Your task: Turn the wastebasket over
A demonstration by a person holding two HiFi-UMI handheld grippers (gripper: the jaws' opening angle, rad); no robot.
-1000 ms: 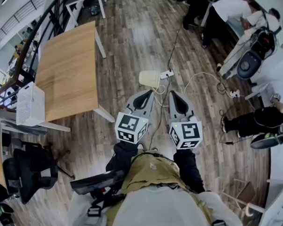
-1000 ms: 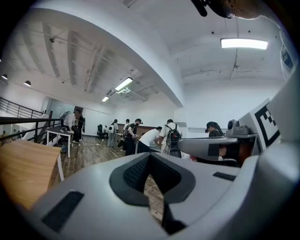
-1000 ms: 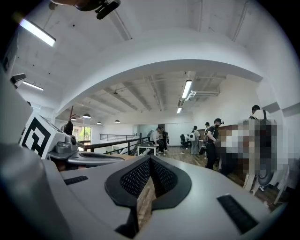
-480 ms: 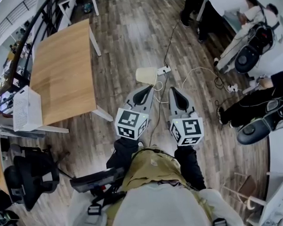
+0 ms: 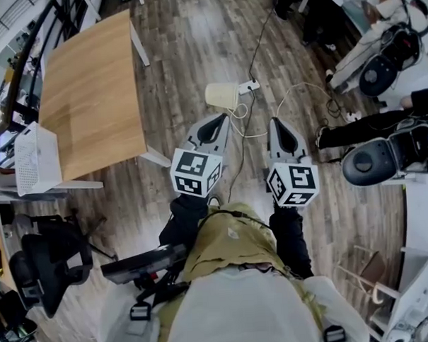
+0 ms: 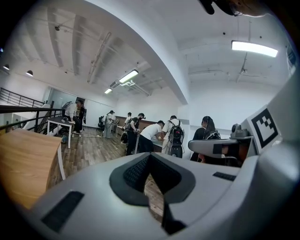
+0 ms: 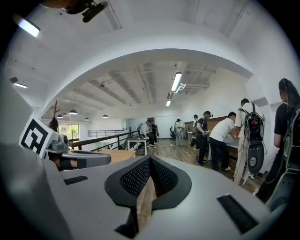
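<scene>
Overhead, head view: cream wastebasket [image 5: 223,97] lies on the wood floor [image 5: 194,47], upper centre of frame, just past the left gripper [image 5: 217,124], untouched. White power strip [image 5: 249,87] just right of it. Right gripper [image 5: 279,127] centre-right, apart from the basket.

Left gripper view: left gripper [image 6: 149,157] jaws together at the tips, nothing between.

Right gripper view: right gripper [image 7: 150,159] jaws likewise closed, empty. People [image 7: 225,140] at right of frame.

1. No readable words, numbers or brand names anywhere in view.
2. Only black-and-white square code patterns, printed on the left cube [image 5: 196,173] and the right cube [image 5: 292,184]; no letters or digits within them.
</scene>
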